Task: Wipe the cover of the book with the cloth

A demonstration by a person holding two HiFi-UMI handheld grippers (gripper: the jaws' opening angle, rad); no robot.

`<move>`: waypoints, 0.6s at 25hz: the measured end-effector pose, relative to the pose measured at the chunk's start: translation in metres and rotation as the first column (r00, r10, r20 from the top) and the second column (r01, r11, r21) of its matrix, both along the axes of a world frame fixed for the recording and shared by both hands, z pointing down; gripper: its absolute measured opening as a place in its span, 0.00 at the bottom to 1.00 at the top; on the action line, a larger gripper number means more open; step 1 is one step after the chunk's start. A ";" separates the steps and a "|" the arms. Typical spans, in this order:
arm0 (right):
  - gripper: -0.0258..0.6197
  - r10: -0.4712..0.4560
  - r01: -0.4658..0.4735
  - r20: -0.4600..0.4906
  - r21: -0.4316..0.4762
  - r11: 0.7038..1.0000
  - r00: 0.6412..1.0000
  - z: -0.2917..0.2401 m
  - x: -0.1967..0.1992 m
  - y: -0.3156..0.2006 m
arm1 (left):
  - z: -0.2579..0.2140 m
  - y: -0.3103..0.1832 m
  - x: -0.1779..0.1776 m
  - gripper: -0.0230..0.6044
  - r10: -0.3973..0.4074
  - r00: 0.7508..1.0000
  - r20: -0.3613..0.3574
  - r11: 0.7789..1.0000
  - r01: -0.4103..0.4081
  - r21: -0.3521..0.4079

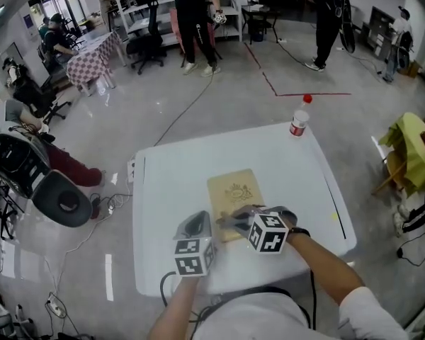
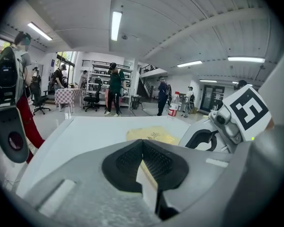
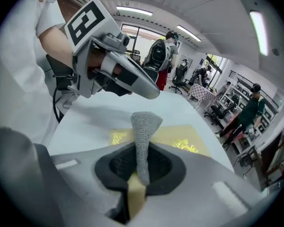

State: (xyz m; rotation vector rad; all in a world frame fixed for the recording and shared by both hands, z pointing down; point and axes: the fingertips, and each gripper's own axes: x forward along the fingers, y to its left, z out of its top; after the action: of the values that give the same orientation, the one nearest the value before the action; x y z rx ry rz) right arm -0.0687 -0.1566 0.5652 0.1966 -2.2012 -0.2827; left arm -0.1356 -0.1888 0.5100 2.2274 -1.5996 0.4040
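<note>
A tan book (image 1: 234,190) with a gold emblem lies flat on the white table (image 1: 177,176). My right gripper (image 1: 230,223) points left over the book's near end, shut on a grey knitted cloth (image 3: 144,126). The cloth sticks out ahead of the jaws, just above the cover (image 3: 180,138). My left gripper (image 1: 198,219) is at the book's near left corner, jaws shut with nothing seen between the pads. In the left gripper view the book (image 2: 149,135) lies just ahead and the right gripper (image 2: 213,136) is to its right. The right gripper view shows the left gripper (image 3: 154,92) beyond the cloth.
A plastic bottle (image 1: 299,121) with a red cap stands at the table's far right corner. Black cables hang at the near edge. A black office chair (image 1: 64,197) stands on the floor to the left, a yellow-draped seat (image 1: 411,147) to the right. People stand far off.
</note>
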 end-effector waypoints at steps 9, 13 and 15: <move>0.09 -0.118 0.118 -0.005 -0.072 0.990 0.993 0.000 0.002 0.040 | 0.001 -0.005 0.004 0.05 0.007 1.000 -0.002 1.000 -0.007 -0.003; 0.09 -0.144 0.145 0.019 -0.104 0.984 0.989 -0.007 0.001 0.047 | 0.001 -0.004 -0.001 0.05 -0.004 1.000 -0.004 1.000 0.004 -0.005; 0.09 -0.140 0.143 0.037 -0.086 0.986 0.989 -0.018 -0.001 0.040 | 0.000 -0.004 -0.003 0.05 -0.011 1.000 -0.006 1.000 0.011 -0.006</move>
State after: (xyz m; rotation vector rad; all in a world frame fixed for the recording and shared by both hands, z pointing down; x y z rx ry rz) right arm -0.0695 -0.1166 0.5474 -0.0044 -2.2565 -0.2610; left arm -0.1391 -0.1924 0.5103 2.2130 -1.6047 0.3980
